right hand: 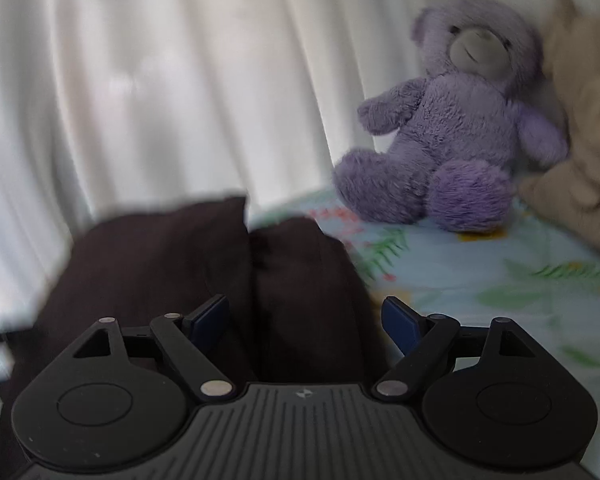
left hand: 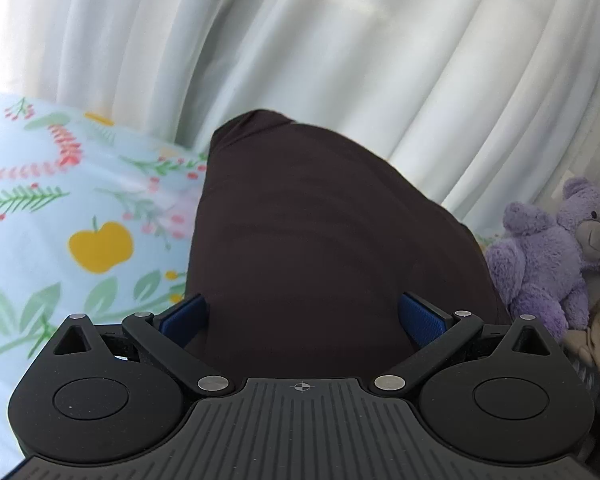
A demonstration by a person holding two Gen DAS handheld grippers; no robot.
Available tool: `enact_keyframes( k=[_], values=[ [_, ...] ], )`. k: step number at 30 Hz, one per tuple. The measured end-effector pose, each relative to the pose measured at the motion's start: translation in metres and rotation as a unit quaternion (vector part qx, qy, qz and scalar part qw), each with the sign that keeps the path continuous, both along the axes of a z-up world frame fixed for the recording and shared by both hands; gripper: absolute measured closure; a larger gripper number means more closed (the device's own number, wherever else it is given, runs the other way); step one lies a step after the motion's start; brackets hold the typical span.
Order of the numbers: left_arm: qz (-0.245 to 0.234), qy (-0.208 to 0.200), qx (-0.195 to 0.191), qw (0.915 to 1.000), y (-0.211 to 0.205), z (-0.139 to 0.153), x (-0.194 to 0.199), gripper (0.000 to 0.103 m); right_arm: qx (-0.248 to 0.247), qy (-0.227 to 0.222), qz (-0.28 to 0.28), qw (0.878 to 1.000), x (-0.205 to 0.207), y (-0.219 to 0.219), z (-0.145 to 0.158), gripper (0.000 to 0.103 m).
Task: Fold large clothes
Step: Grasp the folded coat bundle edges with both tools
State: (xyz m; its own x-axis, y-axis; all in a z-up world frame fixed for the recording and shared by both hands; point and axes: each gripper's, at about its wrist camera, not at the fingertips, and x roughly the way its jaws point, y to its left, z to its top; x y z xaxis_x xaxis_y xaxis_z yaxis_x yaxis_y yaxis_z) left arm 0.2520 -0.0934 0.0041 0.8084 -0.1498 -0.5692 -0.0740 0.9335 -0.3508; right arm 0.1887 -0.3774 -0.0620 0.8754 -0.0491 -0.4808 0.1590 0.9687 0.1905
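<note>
A dark brown garment (left hand: pixel 312 232) lies on a floral sheet (left hand: pixel 60 208) and fills the middle of the left wrist view. My left gripper (left hand: pixel 302 316) is open, with its blue pads (left hand: pixel 184 318) spread wide either side of the cloth. In the right wrist view the same garment (right hand: pixel 204 272) shows a fold line down its middle. My right gripper (right hand: pixel 306 320) is open too, its blue pads (right hand: pixel 400 324) apart over the cloth. I cannot tell whether either gripper touches the fabric.
White curtains (left hand: pixel 300 40) hang close behind the bed. A purple teddy bear (right hand: pixel 456 128) sits on the sheet (right hand: pixel 480 272) at the right, beside a beige plush toy (right hand: pixel 584 120). The bear also shows in the left wrist view (left hand: pixel 548 252).
</note>
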Motion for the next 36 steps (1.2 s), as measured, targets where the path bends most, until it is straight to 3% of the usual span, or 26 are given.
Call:
enact_keyframes(
  k=[3,5,7,9,11,14,16,22,26,30,33,34,36],
  values=[
    [-0.003,0.007,0.011,0.9999,-0.001,0.004,-0.002,0.0,-0.034,0.028,0.0,0.999,-0.005,-0.002,-0.006,0.019],
    [-0.003,0.017,0.011,0.9998,-0.002,0.007,-0.001,0.0,-0.004,0.04,0.0,0.999,-0.007,-0.01,0.0,0.022],
    [-0.007,0.025,0.012,0.9996,-0.005,0.011,0.0,0.0,0.007,0.027,0.001,1.0,-0.014,-0.011,0.014,0.028],
    [-0.011,0.021,0.012,0.9996,-0.008,0.014,0.001,0.0,0.008,-0.013,0.02,1.0,-0.024,-0.005,0.029,0.03],
    [-0.017,0.01,0.022,0.9996,-0.013,0.015,0.004,0.0,0.013,-0.026,0.052,0.998,-0.022,0.004,0.038,0.048],
    [-0.01,0.002,0.039,0.9992,-0.02,0.014,0.017,0.0,0.012,-0.011,0.095,0.995,-0.003,0.021,0.036,0.069],
    [-0.002,-0.006,0.043,0.999,-0.023,0.011,0.025,0.0,-0.002,0.011,0.108,0.994,0.013,0.032,0.025,0.076],
    [-0.005,-0.015,0.078,0.9968,-0.037,-0.002,0.034,0.0,-0.036,0.03,0.112,0.993,0.029,0.042,-0.01,0.076],
    [0.011,-0.055,0.095,0.9938,-0.046,-0.019,0.03,0.0,-0.039,0.039,0.114,0.992,0.037,0.045,-0.016,0.077],
    [0.001,-0.047,0.079,0.9958,-0.037,-0.015,0.033,0.0,-0.02,0.052,0.122,0.991,0.033,0.036,0.004,0.07],
    [-0.043,-0.025,0.031,0.9983,-0.004,0.002,0.027,0.0,0.053,0.034,0.142,0.988,0.021,0.007,0.022,0.039],
    [-0.052,-0.021,0.016,0.9983,0.009,0.006,0.023,0.0,0.078,0.03,0.142,0.986,0.019,-0.005,0.023,0.02],
    [-0.068,-0.007,-0.025,0.9974,0.039,0.011,0.017,0.0,0.106,0.038,0.127,0.986,0.02,-0.026,0.022,0.016]
  ],
)
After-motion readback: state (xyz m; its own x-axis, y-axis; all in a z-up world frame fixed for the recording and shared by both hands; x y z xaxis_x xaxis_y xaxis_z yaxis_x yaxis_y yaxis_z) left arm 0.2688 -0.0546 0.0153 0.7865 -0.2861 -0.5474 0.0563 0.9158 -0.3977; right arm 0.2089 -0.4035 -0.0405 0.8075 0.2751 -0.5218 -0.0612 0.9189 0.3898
